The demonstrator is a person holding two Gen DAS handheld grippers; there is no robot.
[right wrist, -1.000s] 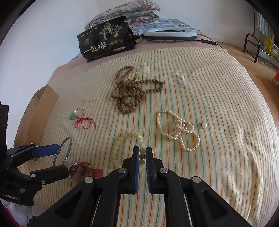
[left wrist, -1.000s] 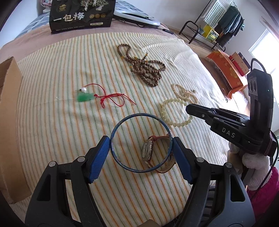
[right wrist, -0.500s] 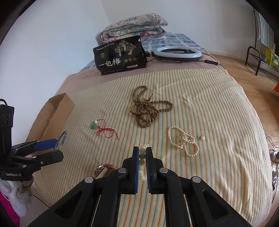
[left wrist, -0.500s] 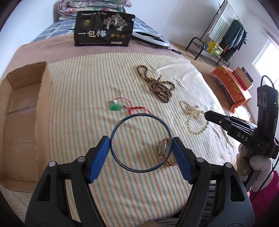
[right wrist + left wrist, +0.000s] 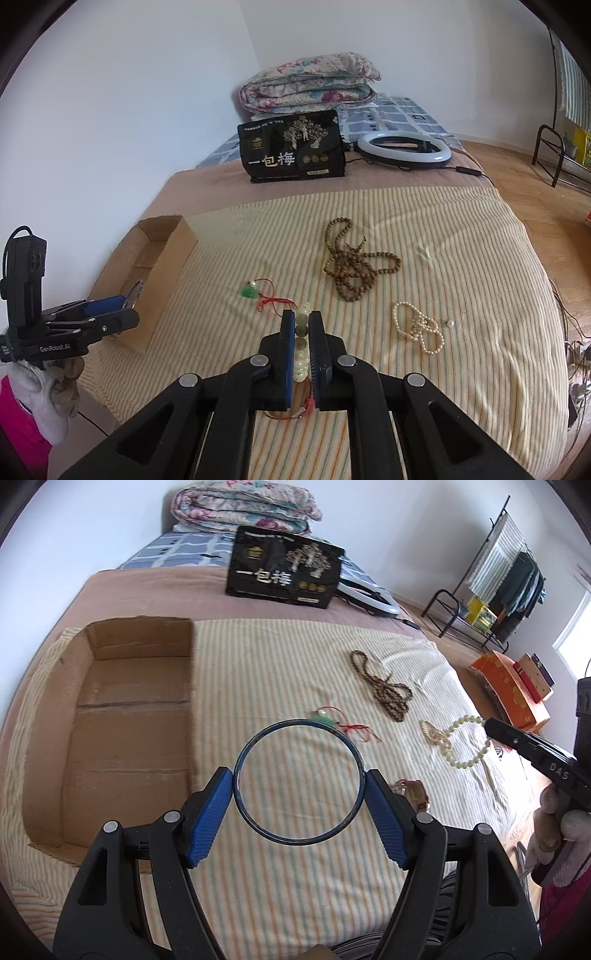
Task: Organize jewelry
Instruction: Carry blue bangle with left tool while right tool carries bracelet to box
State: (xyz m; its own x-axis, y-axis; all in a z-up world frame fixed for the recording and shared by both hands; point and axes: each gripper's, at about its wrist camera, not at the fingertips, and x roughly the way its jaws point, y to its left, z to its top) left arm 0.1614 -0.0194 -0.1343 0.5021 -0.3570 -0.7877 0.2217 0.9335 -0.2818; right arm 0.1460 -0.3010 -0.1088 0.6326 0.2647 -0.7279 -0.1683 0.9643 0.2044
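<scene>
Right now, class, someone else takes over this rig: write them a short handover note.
Left gripper: shut on the blue bangle, held in the air near the box.
Right gripper: shut on the pale bead bracelet, lifted off the bed.
Still on the striped blanket: brown beads, pearl necklace, green pendant on red cord, watch.
Done: nothing seen in the box.
Left: drop both held pieces in, then the rest.
</scene>
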